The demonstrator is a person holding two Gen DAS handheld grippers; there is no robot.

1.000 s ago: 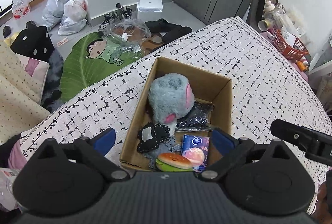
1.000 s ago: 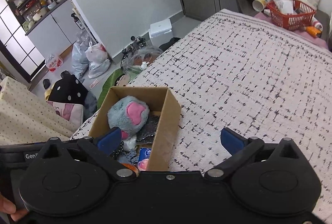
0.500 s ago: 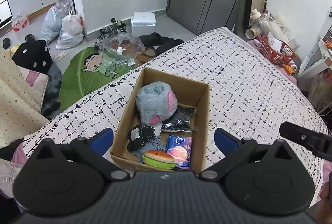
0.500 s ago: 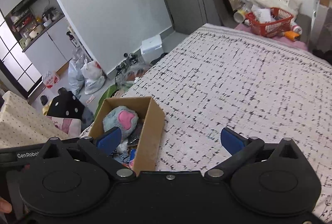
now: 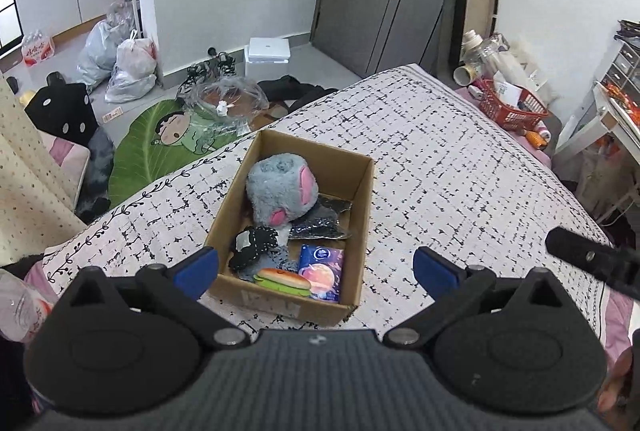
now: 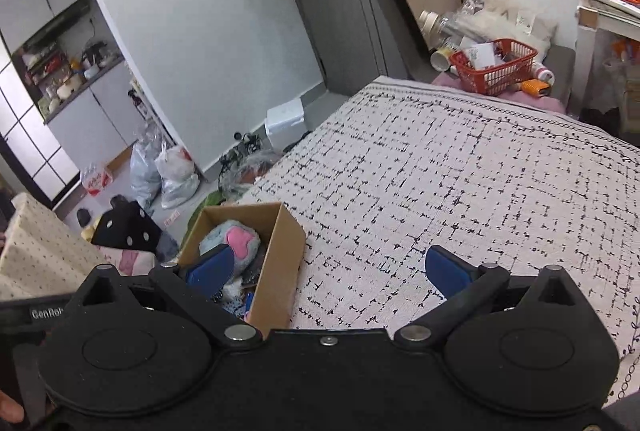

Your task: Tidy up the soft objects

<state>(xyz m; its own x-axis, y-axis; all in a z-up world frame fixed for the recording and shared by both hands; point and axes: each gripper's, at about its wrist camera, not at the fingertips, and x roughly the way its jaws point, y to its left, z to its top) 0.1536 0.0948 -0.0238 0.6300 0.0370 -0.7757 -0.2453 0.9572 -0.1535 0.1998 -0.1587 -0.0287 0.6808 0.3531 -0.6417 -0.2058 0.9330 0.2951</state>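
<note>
A cardboard box (image 5: 362, 207) stands on the patterned bed cover. In it lie a grey plush with pink patches (image 5: 280, 191), a black glittery pouch (image 5: 320, 221), a black knitted piece (image 5: 252, 249), a blue tissue pack (image 5: 322, 271) and a burger squishy (image 5: 284, 281). My left gripper (image 5: 316, 271) is open and empty, held above the box's near end. My right gripper (image 6: 328, 271) is open and empty, to the right of the box (image 6: 280, 263); the plush (image 6: 232, 243) shows past its left finger.
The bed cover (image 6: 460, 199) stretches right of the box. A red basket (image 6: 494, 65) with bottles stands beyond the bed's far corner. Bags, a white bin (image 5: 268, 57) and a green leaf mat (image 5: 160, 135) lie on the floor to the left.
Both grippers have pulled back and up from the box, so it looks smaller and farther. Both stay open and empty. The box contents have not moved.
</note>
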